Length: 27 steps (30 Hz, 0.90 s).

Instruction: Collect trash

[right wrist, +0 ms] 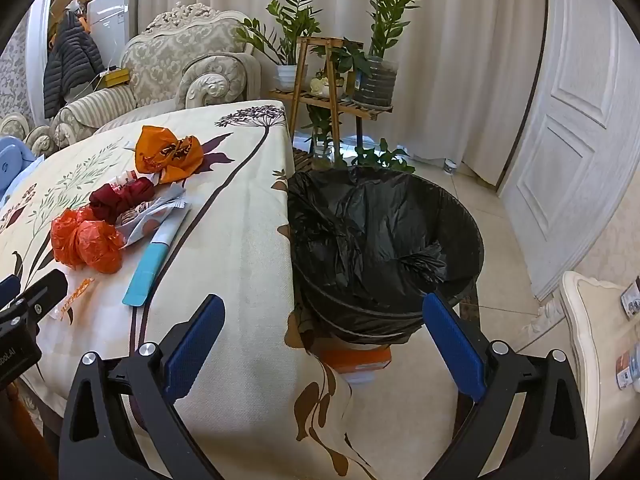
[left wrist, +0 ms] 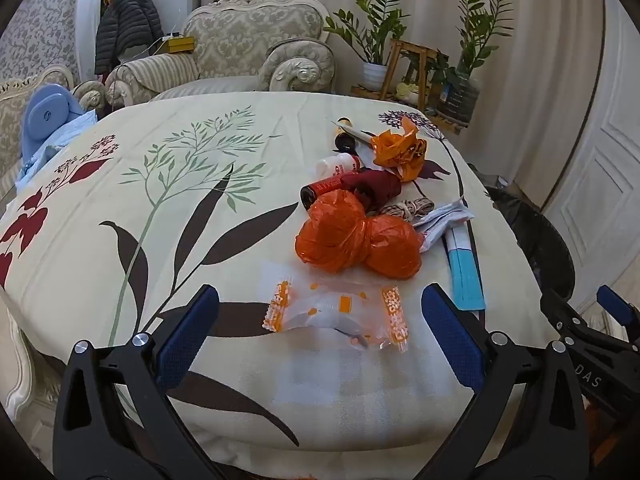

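Note:
Trash lies on the floral-cloth table (left wrist: 120, 240): a clear wrapper with orange print (left wrist: 336, 314), a knotted red-orange plastic bag (left wrist: 356, 238), a dark red bag (left wrist: 372, 186), a crumpled orange bag (left wrist: 400, 150), a blue-and-white packet (left wrist: 464, 276) and small bottles (left wrist: 338, 164). My left gripper (left wrist: 320, 320) is open, its blue pads on either side of the clear wrapper, just short of it. My right gripper (right wrist: 324, 332) is open and empty at the table's right edge, in front of a bin with a black liner (right wrist: 384, 240).
The bin stands on the tiled floor right beside the table (right wrist: 240, 240). Armchairs (left wrist: 256, 52) stand behind the table. Potted plants on a wooden stand (right wrist: 332, 76) and a white door (right wrist: 568, 140) lie beyond the bin. A pale cabinet (right wrist: 592, 340) is at right.

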Available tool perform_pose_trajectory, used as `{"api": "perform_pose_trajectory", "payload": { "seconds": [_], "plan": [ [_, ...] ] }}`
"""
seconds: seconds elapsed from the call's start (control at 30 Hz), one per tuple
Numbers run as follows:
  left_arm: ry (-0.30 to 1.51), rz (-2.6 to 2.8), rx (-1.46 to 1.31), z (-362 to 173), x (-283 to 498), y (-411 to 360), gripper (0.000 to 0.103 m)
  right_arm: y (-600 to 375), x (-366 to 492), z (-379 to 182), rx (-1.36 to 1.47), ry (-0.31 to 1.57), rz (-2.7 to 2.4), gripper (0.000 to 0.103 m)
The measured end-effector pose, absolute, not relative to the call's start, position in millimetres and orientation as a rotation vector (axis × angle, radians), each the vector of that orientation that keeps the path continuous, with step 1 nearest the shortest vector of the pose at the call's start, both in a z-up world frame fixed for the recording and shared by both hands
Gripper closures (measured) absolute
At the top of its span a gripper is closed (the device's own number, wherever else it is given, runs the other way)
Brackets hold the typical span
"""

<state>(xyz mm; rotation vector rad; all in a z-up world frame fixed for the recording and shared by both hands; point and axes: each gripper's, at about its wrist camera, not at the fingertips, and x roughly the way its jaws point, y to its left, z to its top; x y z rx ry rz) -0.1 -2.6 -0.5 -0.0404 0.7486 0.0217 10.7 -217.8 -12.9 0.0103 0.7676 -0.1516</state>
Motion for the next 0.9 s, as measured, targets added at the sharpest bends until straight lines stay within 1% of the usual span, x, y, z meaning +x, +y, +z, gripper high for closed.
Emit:
{"api": "perform_pose_trajectory", "payload": {
  "seconds": [0.03, 0.9],
  "plan": [
    [0.749, 0.005, -0.093, 0, 0, 2, 0.004, -218, 11, -13, 0.010, 0.767, -0.152, 0.007],
    [0.753, 0.016, -0.062, 0, 3, -2, 0.004, -220, 11, -12, 0.015, 0.765, -0.152, 0.007]
  ]
}}
